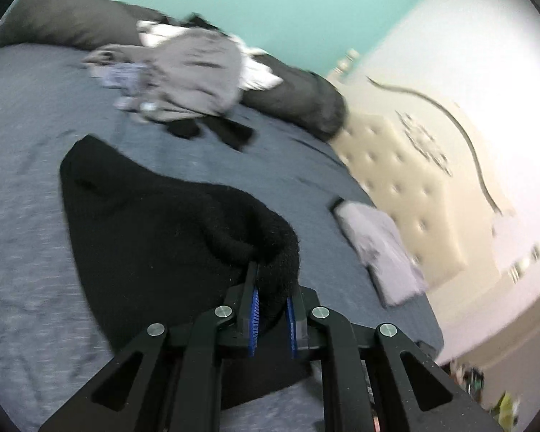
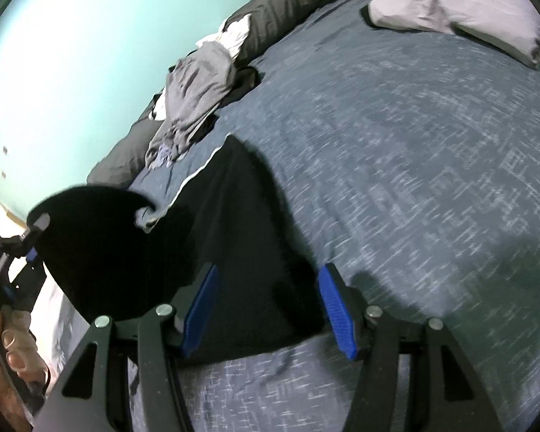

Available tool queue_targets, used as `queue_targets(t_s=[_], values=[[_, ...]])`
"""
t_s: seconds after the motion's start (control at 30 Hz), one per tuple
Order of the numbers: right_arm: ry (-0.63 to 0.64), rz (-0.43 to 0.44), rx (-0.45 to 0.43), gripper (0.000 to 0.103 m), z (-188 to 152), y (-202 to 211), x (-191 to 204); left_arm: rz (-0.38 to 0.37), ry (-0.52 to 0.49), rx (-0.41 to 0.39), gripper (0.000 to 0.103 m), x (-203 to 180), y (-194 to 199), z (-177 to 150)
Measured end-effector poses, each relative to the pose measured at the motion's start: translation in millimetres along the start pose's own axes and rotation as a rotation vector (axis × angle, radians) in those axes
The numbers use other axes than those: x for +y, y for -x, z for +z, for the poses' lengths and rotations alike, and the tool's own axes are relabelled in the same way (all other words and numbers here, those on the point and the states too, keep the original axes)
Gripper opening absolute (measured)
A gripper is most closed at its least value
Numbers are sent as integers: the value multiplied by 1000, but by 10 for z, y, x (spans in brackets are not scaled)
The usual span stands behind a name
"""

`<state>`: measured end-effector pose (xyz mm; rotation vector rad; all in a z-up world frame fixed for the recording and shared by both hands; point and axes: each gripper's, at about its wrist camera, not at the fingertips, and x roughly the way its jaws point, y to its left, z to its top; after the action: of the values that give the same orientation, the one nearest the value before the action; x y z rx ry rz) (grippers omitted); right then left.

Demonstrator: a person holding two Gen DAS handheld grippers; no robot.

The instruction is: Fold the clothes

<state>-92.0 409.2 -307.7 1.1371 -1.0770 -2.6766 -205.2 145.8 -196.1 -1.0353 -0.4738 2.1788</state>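
- Left gripper (image 1: 273, 298): jaws pressed together on a bunched edge of the black garment (image 1: 154, 223), lower centre of the left-wrist frame; that edge is lifted off the bed (image 1: 28, 165).
- Right gripper (image 2: 270, 298): jaws spread wide, nothing pinched; the black cloth lies flat between and beneath them, bottom centre of the right-wrist frame.
- Left-hand fingers (image 2: 9, 345) show at the lower left edge of the same frame, on the handle.
- Progress, judged: a fold of this garment appears under way, with one edge raised and the rest spread on the cover. Not finished.
- Done, apparently: one folded pale garment (image 1: 378, 248), right of centre.
- Left: an unfolded heap of grey clothes (image 1: 194, 72), upper centre, with dark pieces beside it.
- Surroundings: dark pillows (image 1: 298, 97) along the teal wall (image 1: 288, 3), tufted headboard (image 1: 406, 183) at right.
- Nothing blocks the fold; frames are motion-blurred.
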Motion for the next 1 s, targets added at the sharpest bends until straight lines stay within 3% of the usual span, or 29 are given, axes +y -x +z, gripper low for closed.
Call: queue_targets(t_s=[0.13,0.27,0.43,0.5,0.53,0.57,0.73,1.0], values=[[-36,4,-13,59,62,62,-118,-18,-75,164,12,-268,-645,-337],[-53,6,-16,59,77,90,-181,31,-124,323,13,-258,-1110,-738],[-48,19,-6,59,74,65,-164,39,-99,343,19,-184,-1062,-773],[-43,33,1,59,67,46,-138,42,-100,332,34,-211,-935,-710],[-43,43,3,59,64,41,-128,47,-101,322,52,-217,-873,-685],[-47,55,4,59,63,41,-122,48,-100,308,59,-206,-786,-656],[-62,91,5,59,68,38,-90,82,-75,247,59,-35,-387,-545],[-78,192,29,60,117,18,49,240,-26,255,59,567,-177,-690]])
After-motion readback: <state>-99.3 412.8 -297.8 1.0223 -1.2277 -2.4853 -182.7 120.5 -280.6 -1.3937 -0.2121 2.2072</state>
